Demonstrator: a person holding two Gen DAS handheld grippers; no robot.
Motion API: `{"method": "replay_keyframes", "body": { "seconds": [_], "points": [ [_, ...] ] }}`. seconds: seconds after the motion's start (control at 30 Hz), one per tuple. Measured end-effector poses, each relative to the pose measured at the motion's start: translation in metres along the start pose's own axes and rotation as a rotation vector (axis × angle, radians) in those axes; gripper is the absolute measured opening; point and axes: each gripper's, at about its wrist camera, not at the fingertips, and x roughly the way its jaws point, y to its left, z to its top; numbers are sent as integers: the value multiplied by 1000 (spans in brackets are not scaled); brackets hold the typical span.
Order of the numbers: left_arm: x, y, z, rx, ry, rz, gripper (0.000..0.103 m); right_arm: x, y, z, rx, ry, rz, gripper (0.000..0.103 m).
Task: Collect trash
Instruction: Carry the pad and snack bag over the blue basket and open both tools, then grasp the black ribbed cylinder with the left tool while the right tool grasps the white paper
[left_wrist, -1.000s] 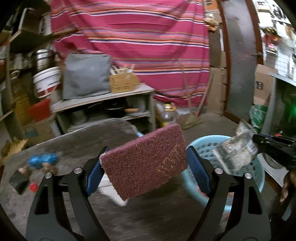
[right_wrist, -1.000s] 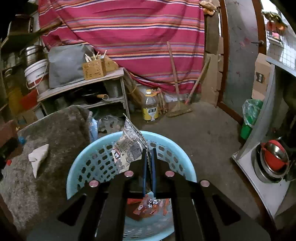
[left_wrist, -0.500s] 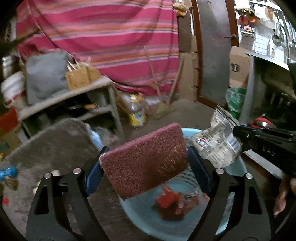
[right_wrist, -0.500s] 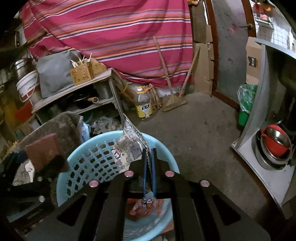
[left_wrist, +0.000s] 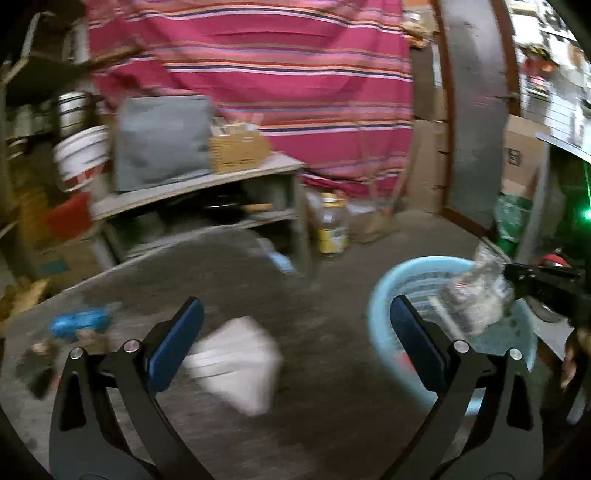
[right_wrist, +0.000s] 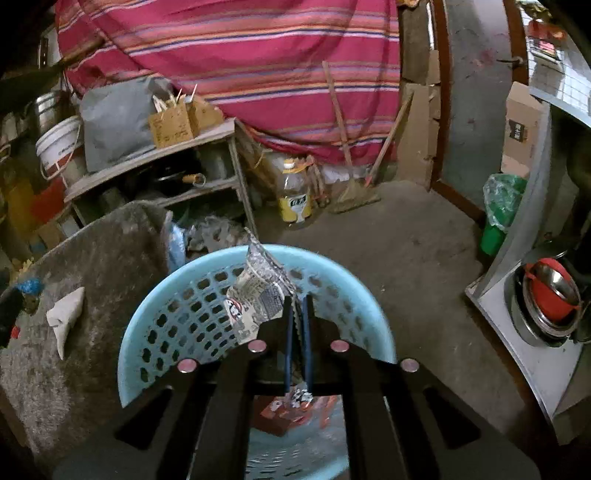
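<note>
My left gripper (left_wrist: 295, 306) hovers over the dark round table (left_wrist: 221, 266); its jaws are opening wide with nothing between them. This view is blurred. A crumpled white paper (left_wrist: 236, 362) lies on the table just ahead of it, and a blue wrapper (left_wrist: 79, 323) lies further left. My right gripper (right_wrist: 297, 300) hangs over the light-blue perforated basket (right_wrist: 155, 306). A silvery printed snack wrapper (right_wrist: 255, 295) is still pinched between its pads, though the jaws are starting to open. Red and maroon trash (right_wrist: 277, 417) lies in the basket's bottom.
The basket (left_wrist: 380, 295) stands on the floor right of the table. A shelf unit (right_wrist: 155, 155) with a bucket, a grey bag and boxes is behind the table. An oil bottle (right_wrist: 295, 195), brooms and a green bag (right_wrist: 502, 199) stand on the concrete floor. A metal counter (right_wrist: 517, 295) is at right.
The maroon scouring pad has left my left gripper, whose jaws have widened. The left hand swung from over the basket back to the table. My right gripper stays over the basket with the wrapper.
</note>
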Motion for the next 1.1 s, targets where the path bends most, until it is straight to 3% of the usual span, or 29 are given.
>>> {"method": "replay_keyframes", "body": {
  "seconds": [0.07,0.13,0.17,0.33,0.53,0.77,0.9,1.1],
  "points": [
    [-14,36,-8,-20,-2,48,98,6,11,-2,-10,22,-26,11],
    [-26,71,-16,-29,1,101,98,11,23,-3,-28,37,-60,51],
    [-30,86,-19,-34,4,128,98,11,27,-3,-34,35,-72,82],
    [-40,173,-44,-88,34,267,98,7,60,-1,-100,2,-120,83],
    [-41,260,-64,-179,89,361,98,-6,116,-1,-103,-31,-21,84],
    [-45,326,-91,-261,146,400,98,-2,197,-14,-200,-20,83,86],
    [-32,347,-108,-247,197,437,98,6,229,-20,-250,-3,103,86],
    [-3,374,-115,-283,255,379,98,24,257,-25,-297,37,99,86]
  ]
}}
